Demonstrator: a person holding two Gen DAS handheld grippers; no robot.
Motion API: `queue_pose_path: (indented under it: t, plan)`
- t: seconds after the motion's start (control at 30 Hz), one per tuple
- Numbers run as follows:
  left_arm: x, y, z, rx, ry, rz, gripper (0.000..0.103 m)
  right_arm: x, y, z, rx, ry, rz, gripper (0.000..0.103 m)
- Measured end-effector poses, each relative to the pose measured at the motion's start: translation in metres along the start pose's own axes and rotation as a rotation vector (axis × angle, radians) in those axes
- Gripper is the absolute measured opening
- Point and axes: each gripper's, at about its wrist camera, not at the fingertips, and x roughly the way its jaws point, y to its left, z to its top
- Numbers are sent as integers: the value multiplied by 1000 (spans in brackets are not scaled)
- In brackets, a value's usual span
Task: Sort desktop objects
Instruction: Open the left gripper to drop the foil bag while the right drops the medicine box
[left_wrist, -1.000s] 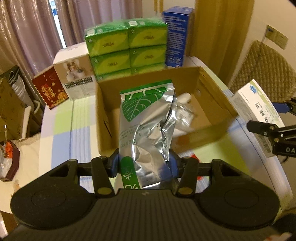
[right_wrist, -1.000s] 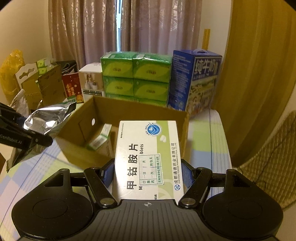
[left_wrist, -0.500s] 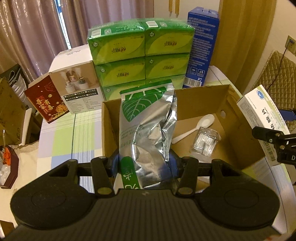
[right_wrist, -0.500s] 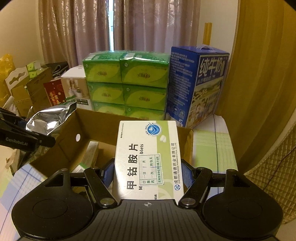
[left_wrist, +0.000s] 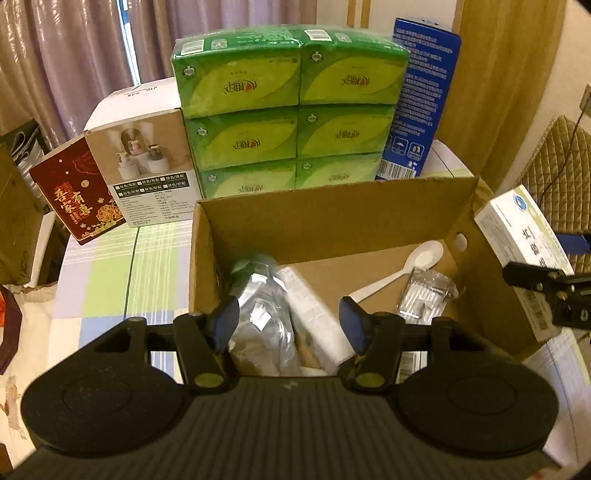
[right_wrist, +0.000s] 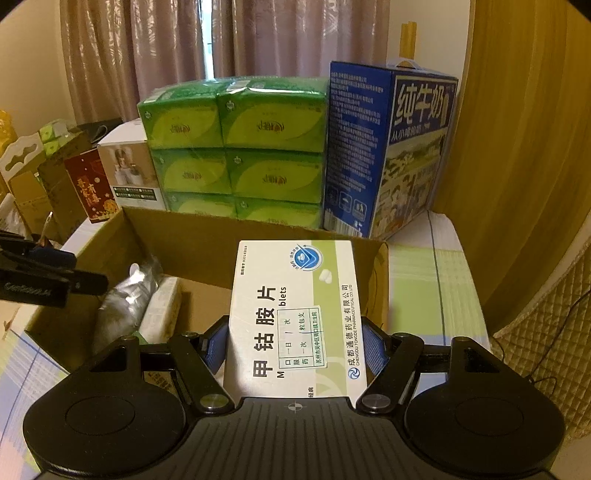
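An open cardboard box (left_wrist: 332, 221) stands on the table. My left gripper (left_wrist: 290, 321) is open above its near-left part. The silver foil pouch (left_wrist: 258, 302) lies inside the box below it, blurred, next to a white carton (left_wrist: 314, 310), a white plastic spoon (left_wrist: 402, 269) and a clear packet (left_wrist: 428, 295). My right gripper (right_wrist: 295, 343) is shut on a white and green medicine box (right_wrist: 295, 314), held over the cardboard box's (right_wrist: 192, 236) right part. The pouch (right_wrist: 122, 299) also shows in the right wrist view.
Behind the cardboard box stand stacked green tissue packs (left_wrist: 288, 122), a blue milk carton (left_wrist: 421, 96), a white product box (left_wrist: 144, 162) and a red box (left_wrist: 77, 192). A quilted chair (left_wrist: 554, 158) is at the right. The tablecloth (left_wrist: 122, 273) is checked.
My left gripper opened and let go of the foil pouch, which dropped into the cardboard box. My right gripper moved closer over the box, still holding the medicine box.
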Motion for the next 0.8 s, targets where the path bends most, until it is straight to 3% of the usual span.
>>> queue_pose_path:
  t: [0.17,0.3,0.5,0.8]
  plan:
    - [-8,4,-5,-12,-9,-11,55,3,1,2,45,-16,35,68]
    - [-14,7,-10,-14,-16,-13,61,-3,1,4,73,-66,65,89]
    - [-30,8,-26,-53,-39,-45,68,-23,-3,-4,67,-83,50,90]
    - [-73,-8,-60,-74,-75,-45,79,-77,-6,-43,101,-75,33,94]
